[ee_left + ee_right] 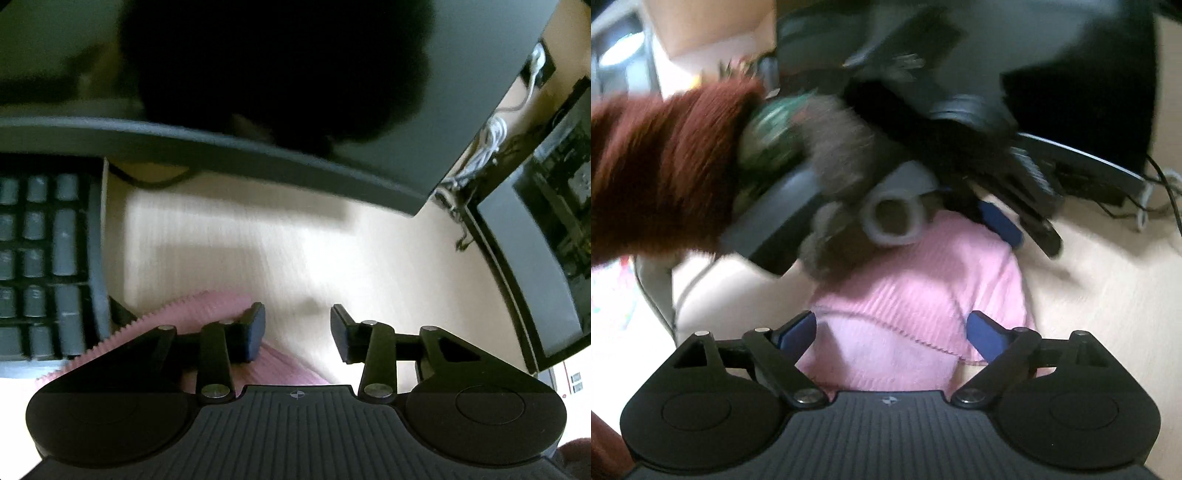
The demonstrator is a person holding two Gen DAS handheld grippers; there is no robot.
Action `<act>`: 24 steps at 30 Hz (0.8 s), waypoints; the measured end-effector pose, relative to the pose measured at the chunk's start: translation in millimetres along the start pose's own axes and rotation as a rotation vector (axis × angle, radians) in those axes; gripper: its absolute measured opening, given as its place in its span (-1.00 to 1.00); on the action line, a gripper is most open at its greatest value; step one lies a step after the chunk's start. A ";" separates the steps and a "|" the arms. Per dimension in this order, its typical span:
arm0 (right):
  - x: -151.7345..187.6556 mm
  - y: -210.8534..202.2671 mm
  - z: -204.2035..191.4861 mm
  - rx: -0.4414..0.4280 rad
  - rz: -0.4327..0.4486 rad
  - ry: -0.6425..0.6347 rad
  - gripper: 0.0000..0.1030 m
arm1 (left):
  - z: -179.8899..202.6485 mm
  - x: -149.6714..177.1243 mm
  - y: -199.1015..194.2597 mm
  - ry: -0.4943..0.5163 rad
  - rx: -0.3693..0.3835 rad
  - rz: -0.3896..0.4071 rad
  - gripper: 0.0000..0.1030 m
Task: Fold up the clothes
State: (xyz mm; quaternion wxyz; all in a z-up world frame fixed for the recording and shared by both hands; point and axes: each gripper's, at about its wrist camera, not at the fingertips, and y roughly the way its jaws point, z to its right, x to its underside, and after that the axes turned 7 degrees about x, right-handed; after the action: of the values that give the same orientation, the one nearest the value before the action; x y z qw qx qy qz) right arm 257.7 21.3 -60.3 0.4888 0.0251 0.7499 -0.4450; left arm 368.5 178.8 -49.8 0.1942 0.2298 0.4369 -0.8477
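Garment: a pink ribbed knit piece lies on the table, bunched into a rounded heap; fine vertical ribs run across it, and one layer overlaps another along a thin stitched edge that curves from left to right across the lower half
Garment edge: in the left wrist view a serrated, toothed hem of the same pink knit shows at the lower left, passing under the left finger and reaching down toward the gripper body
Table: pale wood-grain table, bare ahead of the left fingers
Left hand-held gripper: the left hand-held gripper stands wide, its dark blue pads apart with nothing between them; the left pad sits over the pink knit, the right pad over bare table
Right hand-held gripper: the right hand-held gripper is spread wide, one blue pad at each side of the heap, low over the cloth; whether the pads touch it I cannot tell
Sleeve: a rust-brown fuzzy sleeve comes in from the left, blurred, with the other gripper held just beyond the far end of the garment
Keyboard: dark keys at the left, close beside the hem
Monitor: a dark monitor rises over the far side of the table
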 end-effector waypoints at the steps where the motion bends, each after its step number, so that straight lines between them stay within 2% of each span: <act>1: -3.2 -7.6 9.3 -0.006 0.007 0.045 0.74 | 2.7 0.1 -7.8 0.002 0.000 0.021 0.07; 3: -8.3 -23.3 28.8 -0.004 0.031 0.120 0.76 | 10.6 5.7 -38.1 0.005 0.015 0.094 0.35; 5: -10.7 -33.6 47.2 0.009 0.051 0.178 0.77 | 15.5 17.6 -68.1 -0.002 -0.008 0.157 0.52; 7: -7.7 -28.0 58.1 0.015 0.038 0.227 0.77 | 18.8 32.4 -96.2 -0.010 -0.053 0.210 0.53; 10: -2.3 -16.1 72.8 0.022 0.012 0.300 0.68 | 15.9 64.2 -124.0 -0.032 -0.179 0.249 0.53; 12: 5.1 -0.3 74.0 0.005 -0.040 0.361 0.22 | 7.5 87.2 -130.9 -0.096 -0.203 0.237 0.52; 14: 10.3 10.0 73.8 -0.032 -0.075 0.415 -0.08 | -2.6 103.3 -129.7 -0.156 -0.195 0.205 0.43; 15: 6.9 9.6 71.1 -0.029 -0.074 0.403 -0.17 | -4.9 109.2 -124.7 -0.171 -0.197 0.192 0.33; 19: -4.4 14.0 57.7 0.050 -0.118 0.262 -0.17 | -7.3 118.7 -112.2 -0.180 -0.208 0.164 0.26; 20: -7.3 17.8 56.8 0.079 -0.133 0.229 -0.05 | -6.6 118.5 -110.5 -0.173 -0.212 0.161 0.27; 21: -10.5 22.3 56.8 0.110 -0.148 0.197 0.15 | -5.9 118.3 -108.7 -0.166 -0.216 0.159 0.28; 24: -24.5 16.3 43.8 0.167 -0.100 0.097 0.18 | -3.8 117.6 -103.6 -0.146 -0.227 0.152 0.33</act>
State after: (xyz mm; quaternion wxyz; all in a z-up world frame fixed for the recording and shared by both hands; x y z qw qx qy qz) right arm 309.4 10.5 -57.8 0.4251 0.0498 0.7334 -0.5282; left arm 218.2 223.1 -50.1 0.3136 0.1766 0.4961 -0.7902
